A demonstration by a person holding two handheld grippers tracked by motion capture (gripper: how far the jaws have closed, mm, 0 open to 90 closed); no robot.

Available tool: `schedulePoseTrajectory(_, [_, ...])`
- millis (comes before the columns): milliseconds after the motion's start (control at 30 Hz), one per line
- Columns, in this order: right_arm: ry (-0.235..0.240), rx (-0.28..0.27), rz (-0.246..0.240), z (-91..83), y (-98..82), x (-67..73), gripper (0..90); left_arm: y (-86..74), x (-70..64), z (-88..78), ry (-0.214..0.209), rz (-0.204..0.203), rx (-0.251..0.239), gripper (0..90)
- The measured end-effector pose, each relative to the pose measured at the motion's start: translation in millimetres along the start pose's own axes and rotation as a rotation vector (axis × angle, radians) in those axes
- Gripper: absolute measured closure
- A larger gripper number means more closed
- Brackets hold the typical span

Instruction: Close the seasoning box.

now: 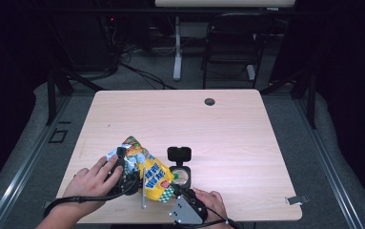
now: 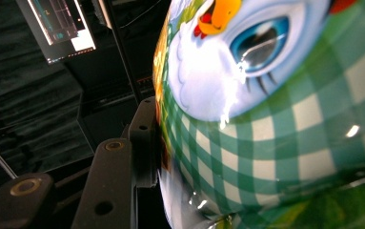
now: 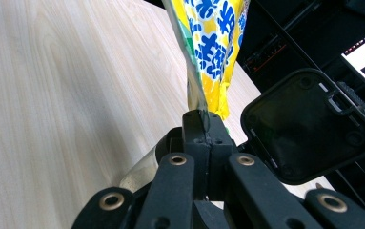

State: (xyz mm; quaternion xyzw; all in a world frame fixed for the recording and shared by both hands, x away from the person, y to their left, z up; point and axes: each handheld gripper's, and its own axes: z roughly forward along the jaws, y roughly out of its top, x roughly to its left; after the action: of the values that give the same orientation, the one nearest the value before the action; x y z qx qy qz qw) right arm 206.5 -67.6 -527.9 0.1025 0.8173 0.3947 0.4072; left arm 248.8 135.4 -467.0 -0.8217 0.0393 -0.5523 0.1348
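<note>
My left claw point(image 1: 123, 164) is clamped across the fat upper body of the snack bag point(image 1: 147, 169), jaws partway apart with the bag wedged between them; in the left gripper view one black jaw presses flat on the bag's green-and-white checked print point(image 2: 266, 143), right under a cartoon bird face. My right claw point(image 1: 176, 191) has its jaws together, pinching the thin sealed edge of the same bag at its lower corner; in the right gripper view the two jaw tips meet on the crimped yellow-and-blue edge point(image 3: 204, 67). So the bag sits held between both claws at the near-left part of the tabletop point(image 1: 228, 124), tilted, silver top end to the left, yellow end toward the right claw. Just beside the right claw there's a small round container point(image 1: 180, 175) with its black hinged lid point(image 1: 179, 153) flipped open and standing up behind it; the same lid point(image 3: 309, 126) looms close in the right gripper view. A thin grey stick point(image 1: 143, 191) stands below the bag near the front edge, can't tell what it is. My left hand point(image 1: 92, 183) wraps the left claw.
</note>
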Motion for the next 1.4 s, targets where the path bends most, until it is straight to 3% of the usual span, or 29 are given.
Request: schedulePoseTrajectory(1400, [0.005,0.006,0.023,-2.2,-3.4,1.0,90.0,8.6,11.0,-2.2,0.005,0.051,-0.002,58.3])
